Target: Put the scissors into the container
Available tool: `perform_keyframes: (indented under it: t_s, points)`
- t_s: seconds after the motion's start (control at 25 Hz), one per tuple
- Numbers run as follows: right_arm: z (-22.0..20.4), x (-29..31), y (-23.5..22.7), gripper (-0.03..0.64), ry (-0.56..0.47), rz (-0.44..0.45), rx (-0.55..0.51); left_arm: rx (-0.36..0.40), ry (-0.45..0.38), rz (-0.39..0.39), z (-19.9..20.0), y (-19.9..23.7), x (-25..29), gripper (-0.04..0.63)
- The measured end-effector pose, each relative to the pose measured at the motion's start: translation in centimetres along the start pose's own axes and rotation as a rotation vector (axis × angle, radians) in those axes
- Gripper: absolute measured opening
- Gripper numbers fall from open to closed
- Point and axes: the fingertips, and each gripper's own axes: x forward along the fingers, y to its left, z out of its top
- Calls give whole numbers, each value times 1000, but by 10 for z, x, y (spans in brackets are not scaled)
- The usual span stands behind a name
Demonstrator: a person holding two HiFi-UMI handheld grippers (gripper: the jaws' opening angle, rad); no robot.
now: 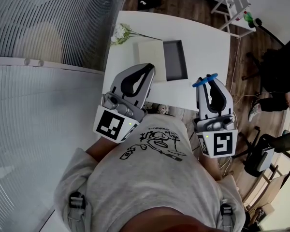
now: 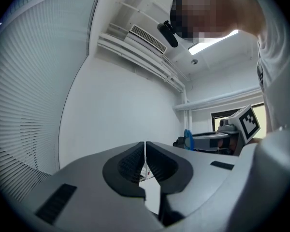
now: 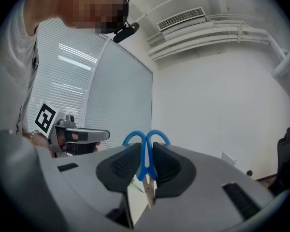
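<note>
Right tool (image 3: 146, 149) clenched on blue scissors (image 3: 147, 159), mid-carry; left tool (image 2: 145, 164) pinched shut, empty. Next, I reckon: reach fwd over container (image 1: 175, 62) on tabletop (image 1: 203, 37), let go.

A white table (image 1: 203, 37) stands on a brown wooden floor (image 1: 183, 1). Near the middle of its top lies a shallow grey rectangular container (image 1: 175, 61), open at the top with nothing inside, its long side running away from the person. A pale square sheet or lid (image 1: 150, 54) lies flat along the container's left side, touching it. At the table's far left edge rests a small bunch of white flowers (image 1: 120, 34), its green stems pointing toward the pale sheet.
</note>
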Motion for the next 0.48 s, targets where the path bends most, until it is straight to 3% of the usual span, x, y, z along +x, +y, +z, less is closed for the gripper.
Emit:
perform_keyframes:
  t_s: [0.48]
  points:
    - [-40, 25, 6, 84, 81, 26, 8, -14, 14, 0, -9, 7, -13, 26]
